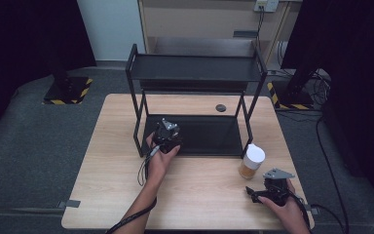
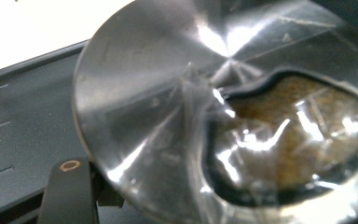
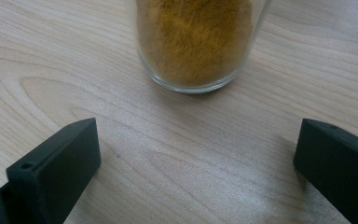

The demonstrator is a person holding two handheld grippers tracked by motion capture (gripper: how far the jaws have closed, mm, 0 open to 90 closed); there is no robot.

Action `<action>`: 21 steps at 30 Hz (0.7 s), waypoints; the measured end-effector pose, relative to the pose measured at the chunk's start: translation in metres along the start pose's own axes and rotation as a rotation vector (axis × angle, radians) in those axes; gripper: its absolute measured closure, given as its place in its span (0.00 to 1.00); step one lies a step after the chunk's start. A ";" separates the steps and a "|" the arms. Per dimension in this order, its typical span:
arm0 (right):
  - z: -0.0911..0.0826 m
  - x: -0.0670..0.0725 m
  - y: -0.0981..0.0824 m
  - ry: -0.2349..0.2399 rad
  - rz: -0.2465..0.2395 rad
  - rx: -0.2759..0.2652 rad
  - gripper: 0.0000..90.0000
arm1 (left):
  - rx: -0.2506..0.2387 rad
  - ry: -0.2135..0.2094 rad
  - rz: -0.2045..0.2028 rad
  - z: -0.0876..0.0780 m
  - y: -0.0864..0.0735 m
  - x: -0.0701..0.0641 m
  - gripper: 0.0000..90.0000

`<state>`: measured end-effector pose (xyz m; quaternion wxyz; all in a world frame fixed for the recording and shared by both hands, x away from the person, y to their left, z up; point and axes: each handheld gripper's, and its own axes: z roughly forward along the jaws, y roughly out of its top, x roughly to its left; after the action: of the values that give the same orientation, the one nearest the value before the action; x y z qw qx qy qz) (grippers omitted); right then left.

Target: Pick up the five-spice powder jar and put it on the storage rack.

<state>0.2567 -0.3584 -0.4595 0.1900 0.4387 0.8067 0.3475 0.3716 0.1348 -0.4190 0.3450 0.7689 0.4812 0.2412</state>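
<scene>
The right gripper point(image 1: 262, 194) lies on the desk point(image 1: 199, 195) just short of the spice jar point(image 1: 251, 161), fingers wide apart; a crooked approach could topple it. At the black rack point(image 1: 195, 105), the left gripper point(image 1: 166, 135) nears a shiny round object point(image 2: 168, 93); its finger state cannot be judged.

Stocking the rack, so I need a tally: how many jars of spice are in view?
2. One white-lidded jar stands on the table right of the rack; another jar is in the left gripper at the rack's lower shelf.
</scene>
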 end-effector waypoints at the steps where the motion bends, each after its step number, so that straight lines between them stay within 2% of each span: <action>1: 0.000 0.000 0.000 0.000 0.000 0.000 0.02 | -0.001 0.001 -0.001 0.000 0.000 0.000 0.33; 21: 0.000 0.001 0.000 -0.004 0.005 0.000 0.02 | -0.003 -0.003 -0.008 0.001 -0.001 0.001 0.33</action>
<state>0.2561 -0.3576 -0.4595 0.1907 0.4413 0.8053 0.3470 0.3724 0.1354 -0.4203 0.3478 0.7669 0.4834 0.2392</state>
